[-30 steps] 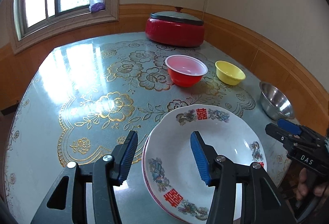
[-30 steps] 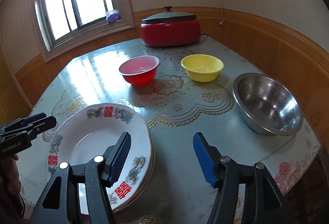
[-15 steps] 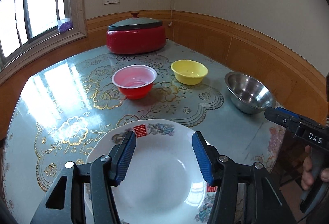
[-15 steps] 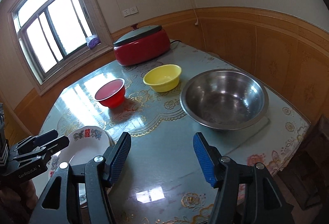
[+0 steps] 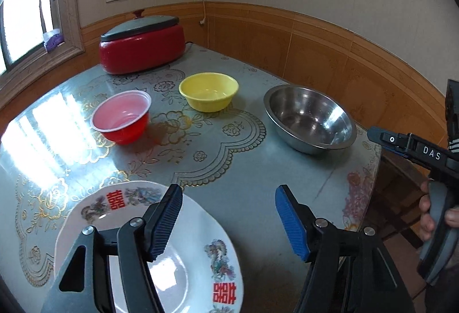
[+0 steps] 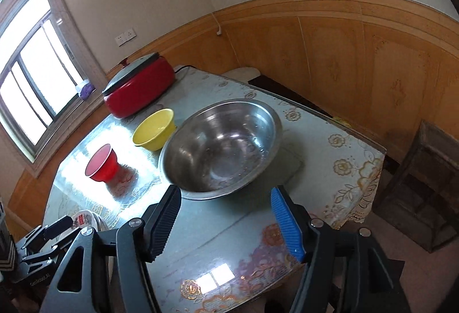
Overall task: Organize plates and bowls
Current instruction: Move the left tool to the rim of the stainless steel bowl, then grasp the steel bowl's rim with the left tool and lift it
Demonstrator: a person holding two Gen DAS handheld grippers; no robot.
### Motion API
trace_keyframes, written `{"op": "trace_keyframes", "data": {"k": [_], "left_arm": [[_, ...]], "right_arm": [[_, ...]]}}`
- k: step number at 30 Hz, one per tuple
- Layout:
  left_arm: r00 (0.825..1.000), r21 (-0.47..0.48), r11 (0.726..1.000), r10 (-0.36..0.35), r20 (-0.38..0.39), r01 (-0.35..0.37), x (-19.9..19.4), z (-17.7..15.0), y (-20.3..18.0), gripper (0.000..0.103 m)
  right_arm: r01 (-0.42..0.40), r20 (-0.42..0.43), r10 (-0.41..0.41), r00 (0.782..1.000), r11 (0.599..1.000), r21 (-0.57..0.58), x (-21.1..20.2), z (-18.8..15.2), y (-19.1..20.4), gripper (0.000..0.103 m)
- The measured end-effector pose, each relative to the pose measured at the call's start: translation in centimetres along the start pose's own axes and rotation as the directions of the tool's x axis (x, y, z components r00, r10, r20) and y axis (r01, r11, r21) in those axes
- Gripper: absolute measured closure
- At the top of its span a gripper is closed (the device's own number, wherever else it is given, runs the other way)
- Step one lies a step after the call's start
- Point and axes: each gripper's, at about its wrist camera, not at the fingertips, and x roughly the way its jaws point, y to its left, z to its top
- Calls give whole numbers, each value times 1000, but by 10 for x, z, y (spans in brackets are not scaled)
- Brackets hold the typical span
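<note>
Wood-panelled walls (image 6: 358, 60), glossy floral table (image 5: 243, 169)

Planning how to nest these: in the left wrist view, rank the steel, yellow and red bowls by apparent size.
1. steel bowl, clearly largest.
2. yellow bowl and red bowl: rims look alike, so unranked.

The plate (image 5: 183, 270) is white with red signs and small flower pictures. One bowl (image 5: 122, 118) is red, one (image 5: 208, 95) is yellow, one (image 5: 309, 119) is shiny silver. The worktop (image 5: 243, 169) is grey-blue with gold flowers. The cooker (image 5: 142, 47) is red with a grey lid.
</note>
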Motion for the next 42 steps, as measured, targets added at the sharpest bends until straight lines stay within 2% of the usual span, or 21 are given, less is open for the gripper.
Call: {"op": "trace_keyframes", "data": {"k": [3,7,10,16,19,21,23,28,30,31,32,34,37,42], "left_arm": [[998,-22,999,-50,-32,49,13,6,-7,35],[995,-55,995,-83,-57,80,28,18,-13,35],[996,-76,995,-73,-57,69,39,27,-15,35],[986,-128,985,-130,-102,117,69,48,-24,35],[980,-147,980,-153,-126,134,86,57,-32,38],[977,-165,976,-166,-132,144,96,62,-36,46],[975,-184,971,-177,-137,151,105,68,-40,50],[969,-240,958,-198,-145,160,132,77,-46,51],[970,-248,958,-187,-155,145,142,79,-47,52],[969,-244,959,-186,-163,143,146,79,-49,57],[969,-235,962,-180,-172,138,149,78,-50,71],[969,-227,963,-188,-164,148,146,75,-53,81],[974,-194,970,-174,-144,145,132,69,-58,80],[984,-148,984,-120,-131,100,103,53,-57,80]], "right_arm": [[7,10,-7,1000,999,49,2,12,-20,36],[-2,17,1,1000,996,95,9,31,-41,36],[-1,17,0,1000,997,82,17,44,-45,36],[-27,-37,29,999,998,60,49,67,-57,36],[-51,-69,55,996,998,48,67,77,-60,36],[-54,-91,57,994,998,30,78,82,-61,36],[-74,-112,75,991,997,18,89,85,-61,41],[-102,-184,102,978,995,7,119,85,-64,67],[-111,-211,110,971,994,6,129,83,-63,73],[-119,-222,116,968,993,0,133,81,-61,79],[-128,-231,123,965,992,-9,137,80,-60,82],[-121,-251,109,962,992,-33,142,76,-56,91],[-124,-268,100,958,989,-76,145,68,-47,94],[-173,-308,135,942,980,-101,141,51,-33,94]]}}
